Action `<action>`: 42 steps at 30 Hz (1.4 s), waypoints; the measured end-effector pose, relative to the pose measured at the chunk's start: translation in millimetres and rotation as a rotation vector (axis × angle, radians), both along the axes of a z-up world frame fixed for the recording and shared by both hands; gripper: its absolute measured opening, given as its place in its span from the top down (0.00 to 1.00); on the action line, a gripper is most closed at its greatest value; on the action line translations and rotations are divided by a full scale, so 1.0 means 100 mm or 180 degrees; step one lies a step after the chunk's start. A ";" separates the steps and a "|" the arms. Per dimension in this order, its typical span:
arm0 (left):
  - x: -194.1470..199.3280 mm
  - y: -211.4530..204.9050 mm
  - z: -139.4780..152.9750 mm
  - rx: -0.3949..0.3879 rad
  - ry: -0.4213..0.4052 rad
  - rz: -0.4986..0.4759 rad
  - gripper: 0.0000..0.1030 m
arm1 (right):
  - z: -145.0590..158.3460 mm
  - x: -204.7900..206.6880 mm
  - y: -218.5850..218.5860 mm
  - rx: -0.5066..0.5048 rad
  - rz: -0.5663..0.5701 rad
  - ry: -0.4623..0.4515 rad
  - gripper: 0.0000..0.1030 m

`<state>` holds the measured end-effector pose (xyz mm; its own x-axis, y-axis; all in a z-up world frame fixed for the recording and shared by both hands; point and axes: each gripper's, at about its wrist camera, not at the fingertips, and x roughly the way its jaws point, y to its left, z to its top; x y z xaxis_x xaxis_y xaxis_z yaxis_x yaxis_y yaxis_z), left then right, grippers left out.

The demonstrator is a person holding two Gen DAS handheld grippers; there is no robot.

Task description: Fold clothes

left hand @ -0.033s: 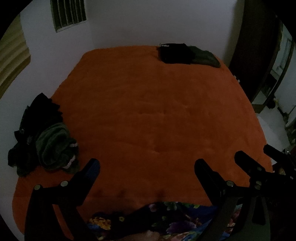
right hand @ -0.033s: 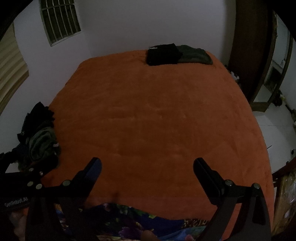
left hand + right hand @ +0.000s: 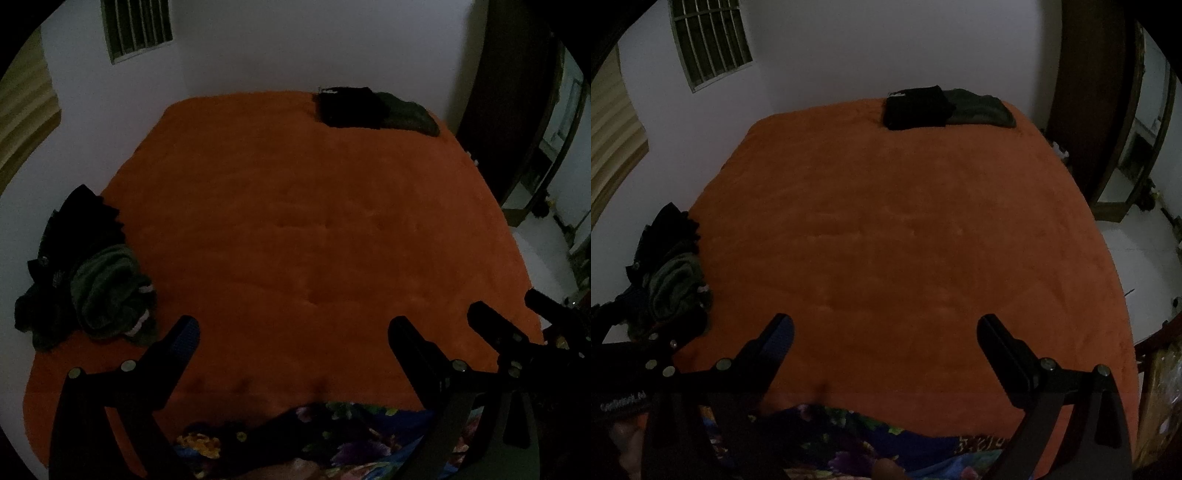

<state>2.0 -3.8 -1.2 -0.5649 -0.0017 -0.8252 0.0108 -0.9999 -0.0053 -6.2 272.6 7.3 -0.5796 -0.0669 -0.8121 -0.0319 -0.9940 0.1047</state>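
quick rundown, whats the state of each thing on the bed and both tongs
left tongs: open, empty, above the near edge
right tongs: open, empty
black garment: folded, at the far edge
green garment: folded, touching the black one
clothes pile: crumpled, unfolded, on the left edge
orange blanket: spread flat over the bed

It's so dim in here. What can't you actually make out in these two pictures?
- Heap of clothes, left wrist view: too dark to count garments.
- Folded stack, right wrist view: too far and dark to tell the layers apart.
- Floral cloth: cut off by the bottom edge, partly behind the open left gripper.
- Right gripper: open, holding nothing.
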 end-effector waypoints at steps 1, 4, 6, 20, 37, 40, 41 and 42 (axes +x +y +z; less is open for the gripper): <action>0.01 -0.02 -0.01 0.0021 0.0019 0.0009 0.01 | 0.00 -0.01 0.01 -0.0012 0.0000 0.0000 0.03; 0.05 -0.09 -0.03 0.0085 0.0076 0.0037 0.01 | 0.01 -0.03 0.03 -0.0048 -0.0001 -0.0002 0.03; 0.07 -0.09 -0.03 0.0051 0.0088 0.0065 0.01 | 0.02 -0.04 0.04 -0.0072 -0.0002 -0.0003 0.03; 0.00 0.34 0.28 0.0050 -0.0079 0.0142 0.01 | 0.03 -0.03 -0.03 0.0001 -0.0003 0.0014 0.03; 0.15 -0.16 -0.05 0.0192 0.0035 0.0048 0.01 | 0.03 -0.02 0.05 -0.0077 -0.0012 0.0011 0.03; 0.14 -0.19 -0.01 0.0205 0.0025 0.0054 0.01 | 0.03 -0.02 0.04 -0.0088 -0.0005 0.0007 0.03; 0.13 -0.20 0.01 0.0204 0.0035 0.0059 0.01 | 0.03 -0.03 0.04 -0.0098 -0.0003 0.0002 0.03; 0.12 -0.18 0.03 0.0192 0.0052 0.0062 0.01 | 0.03 -0.03 0.04 -0.0110 -0.0002 -0.0001 0.03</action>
